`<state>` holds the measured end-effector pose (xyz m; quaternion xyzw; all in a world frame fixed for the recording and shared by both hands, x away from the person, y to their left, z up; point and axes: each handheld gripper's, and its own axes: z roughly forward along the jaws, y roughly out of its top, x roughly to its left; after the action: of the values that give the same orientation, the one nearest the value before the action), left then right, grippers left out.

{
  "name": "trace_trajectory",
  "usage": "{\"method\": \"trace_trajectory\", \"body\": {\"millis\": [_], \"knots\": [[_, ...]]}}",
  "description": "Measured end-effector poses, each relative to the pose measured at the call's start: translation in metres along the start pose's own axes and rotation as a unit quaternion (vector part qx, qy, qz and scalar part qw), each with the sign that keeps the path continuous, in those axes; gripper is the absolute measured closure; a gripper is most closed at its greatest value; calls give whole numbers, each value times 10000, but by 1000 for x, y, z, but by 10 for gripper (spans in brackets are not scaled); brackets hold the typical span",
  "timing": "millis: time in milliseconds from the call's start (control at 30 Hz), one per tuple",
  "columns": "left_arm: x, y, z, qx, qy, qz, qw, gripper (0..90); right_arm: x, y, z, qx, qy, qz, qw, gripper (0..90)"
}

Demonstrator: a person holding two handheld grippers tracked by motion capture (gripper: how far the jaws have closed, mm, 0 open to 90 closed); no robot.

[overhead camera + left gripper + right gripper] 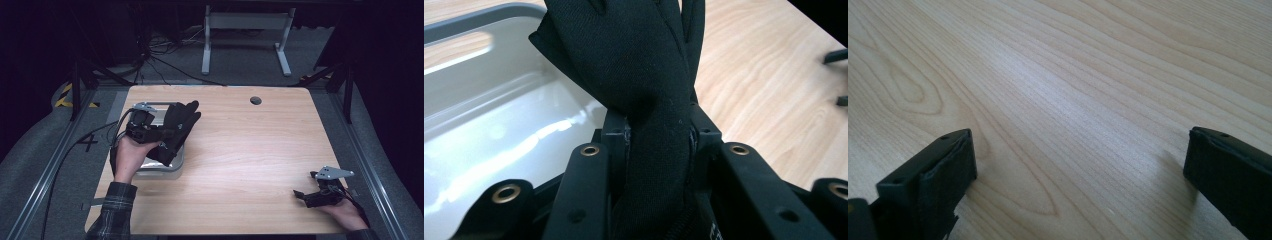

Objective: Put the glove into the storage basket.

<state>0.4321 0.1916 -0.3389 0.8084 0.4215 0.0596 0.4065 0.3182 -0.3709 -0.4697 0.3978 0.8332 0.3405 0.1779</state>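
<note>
At the left of the high view, the left gripper (159, 131) holds a black glove (177, 131) above a grey metal tray (170, 167) that sits on the wooden table (250, 160). In the left gripper view its jaws are pinched on the glove (644, 85) near the cuff; the glove's body rises to the top of the frame, with the tray (484, 115) filling the left half and bare wood at the right. At the lower right of the high view, the right gripper (320, 192) rests low over the table near its front edge, well apart from the tray. In the right gripper view its jaws stand wide apart over bare wood grain (1073, 100), nothing between them.
</note>
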Motion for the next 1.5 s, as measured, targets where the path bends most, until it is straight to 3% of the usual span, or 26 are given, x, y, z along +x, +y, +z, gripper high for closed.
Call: {"method": "trace_trajectory", "body": {"millis": [300, 600, 1033, 1233, 1400, 1500], "knots": [[27, -16, -3, -30, 254, -353, 9990, 696, 0, 0, 0, 2, 0, 5, 10000, 8], [49, -29, 17, 136, 309, -591, 9977, 693, 0, 0, 0, 2, 0, 2, 10000, 8], [60, -34, 40, 569, 322, -706, 9954, 661, 0, 0, 0, 2, -1, 3, 10000, 8], [62, -34, 45, 694, 441, -679, 9943, 521, 0, 0, 0, 1, -1, 3, 10000, 8], [62, -34, 41, 587, 575, -632, 9946, 295, 0, 0, 0, 1, 0, 3, 10000, 8], [58, -32, 37, 480, 616, -590, 9952, 208, 0, 0, 0, 1, -1, 4, 10000, 8]]}}
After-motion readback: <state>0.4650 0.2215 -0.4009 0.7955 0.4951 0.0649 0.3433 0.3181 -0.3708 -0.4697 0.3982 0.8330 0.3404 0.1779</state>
